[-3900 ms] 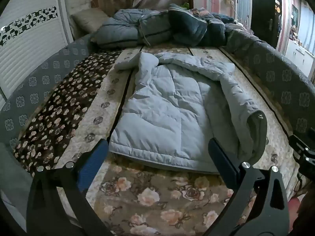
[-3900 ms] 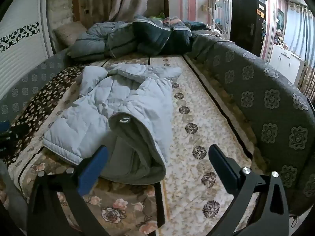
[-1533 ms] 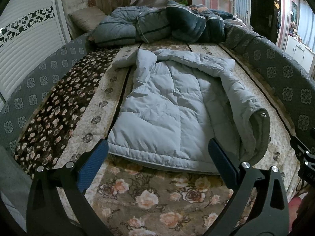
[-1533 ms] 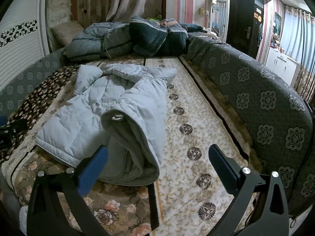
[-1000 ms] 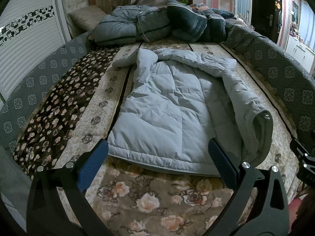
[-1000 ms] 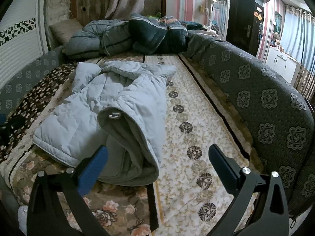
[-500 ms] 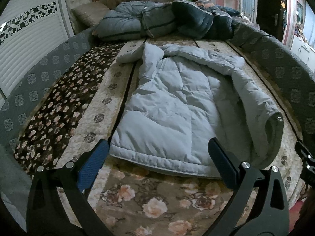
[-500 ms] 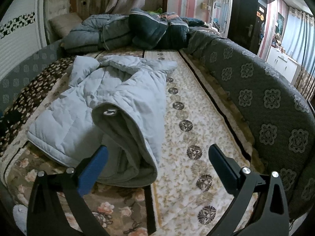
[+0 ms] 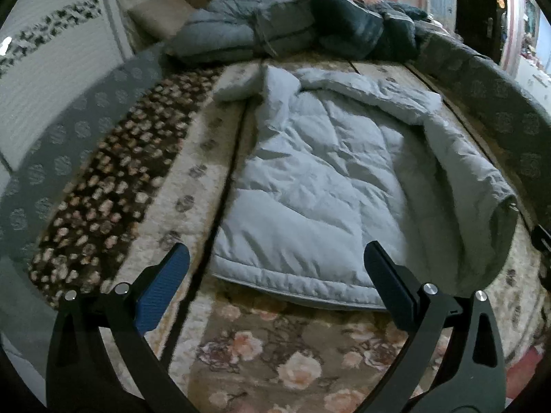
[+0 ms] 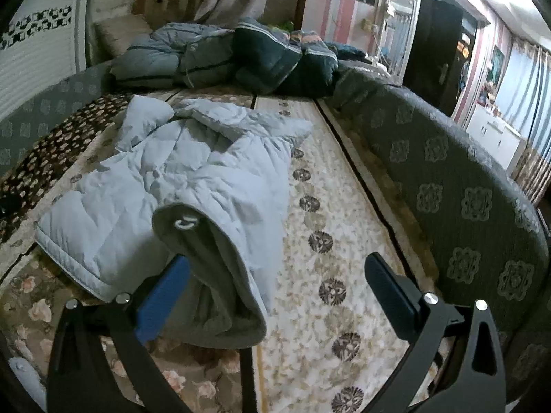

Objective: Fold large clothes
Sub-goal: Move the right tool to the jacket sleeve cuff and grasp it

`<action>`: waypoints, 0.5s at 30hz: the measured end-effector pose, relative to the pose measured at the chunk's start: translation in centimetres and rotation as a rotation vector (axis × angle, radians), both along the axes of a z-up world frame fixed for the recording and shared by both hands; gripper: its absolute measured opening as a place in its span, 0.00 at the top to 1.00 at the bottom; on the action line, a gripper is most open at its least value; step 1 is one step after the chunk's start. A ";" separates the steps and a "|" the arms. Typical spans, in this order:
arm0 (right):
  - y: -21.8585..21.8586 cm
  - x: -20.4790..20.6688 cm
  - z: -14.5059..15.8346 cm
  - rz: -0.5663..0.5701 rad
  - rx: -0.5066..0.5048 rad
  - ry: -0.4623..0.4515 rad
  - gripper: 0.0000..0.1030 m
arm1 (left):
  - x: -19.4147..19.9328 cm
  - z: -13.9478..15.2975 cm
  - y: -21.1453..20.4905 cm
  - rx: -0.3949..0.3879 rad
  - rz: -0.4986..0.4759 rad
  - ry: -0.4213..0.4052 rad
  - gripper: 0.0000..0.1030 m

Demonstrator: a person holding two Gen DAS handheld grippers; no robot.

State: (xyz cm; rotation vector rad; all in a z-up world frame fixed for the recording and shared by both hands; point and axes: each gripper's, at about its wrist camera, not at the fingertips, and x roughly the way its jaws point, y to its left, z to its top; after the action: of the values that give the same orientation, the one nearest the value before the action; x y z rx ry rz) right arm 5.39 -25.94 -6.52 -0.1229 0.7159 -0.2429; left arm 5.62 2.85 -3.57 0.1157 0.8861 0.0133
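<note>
— Patterned bedding (image 9: 261, 340) under the pale padded jacket (image 9: 310, 186); what changed?

— Both grippers have come in closer (jaws still wide apart, empty) — left gripper (image 9: 275, 282) over the hem, right gripper (image 10: 275, 292) at the turned-back edge. Grasp looks next.

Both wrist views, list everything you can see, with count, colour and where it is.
Padded coat: one, pale blue-grey, spread on the bed, its right side folded over with grey lining showing.
Bedcover: one, cream with dark medallions, floral at the near edge.
Brown spotted blanket: one, left of the coat.
Quilts: a heap, grey-blue and dark teal, at the bed's far end.
Pillow: one, beige, far left corner.
Grey patterned bolster: along the right side.
Dark door: far right.
Left gripper: fingers open, at the coat's hem.
Right gripper: fingers open, at the folded edge.
</note>
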 end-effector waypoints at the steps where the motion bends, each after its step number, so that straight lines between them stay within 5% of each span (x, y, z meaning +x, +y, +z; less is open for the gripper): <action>1: 0.3 0.1 0.1 -0.003 -0.016 -0.005 0.02 | 0.1 0.0 0.0 -0.009 -0.005 0.008 0.03; 15: 2.5 3.3 -1.0 0.093 0.100 0.085 0.02 | 2.0 -1.4 1.5 -0.007 -0.009 0.008 0.03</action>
State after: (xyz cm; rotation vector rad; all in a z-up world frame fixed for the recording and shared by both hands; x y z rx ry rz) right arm 8.65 -23.42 -7.48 -0.0718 0.8029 -0.1131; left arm 7.57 4.32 -4.93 0.1136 0.8937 0.0017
